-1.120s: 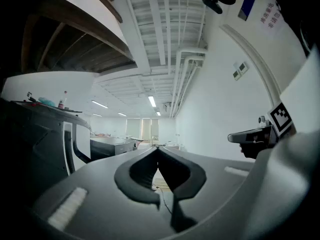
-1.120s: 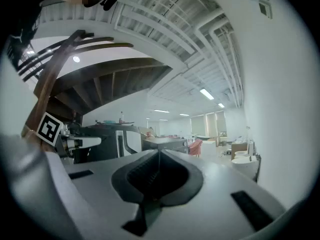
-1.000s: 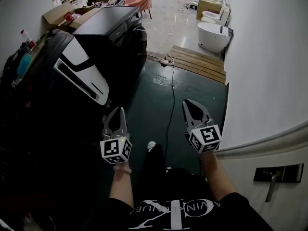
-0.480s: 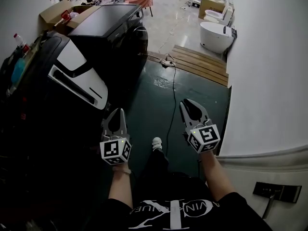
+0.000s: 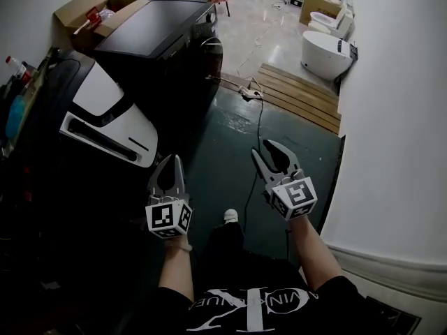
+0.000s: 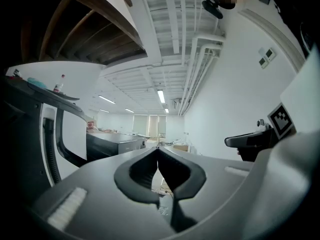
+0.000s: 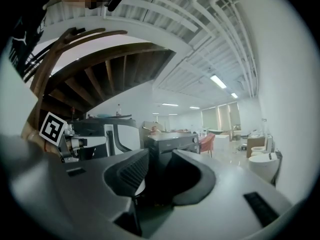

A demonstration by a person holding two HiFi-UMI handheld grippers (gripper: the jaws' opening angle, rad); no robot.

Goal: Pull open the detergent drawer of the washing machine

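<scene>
Approach step, I reckon. Left tongs [image 5: 171,160] are pinched together and empty. The right tongs [image 5: 269,151] have just been opening, with nothing between them. The washing machine [image 5: 98,93] is ahead-left, well apart, and I can't pick out its drawer. Next: close in and hook the drawer front.

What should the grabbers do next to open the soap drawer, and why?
Probably carry the right gripper left toward the white front of the washing machine. Its jaws have just been opening and have nothing between them, while the left gripper is shut. Both hang over the green floor, touching no machine yet.
</scene>
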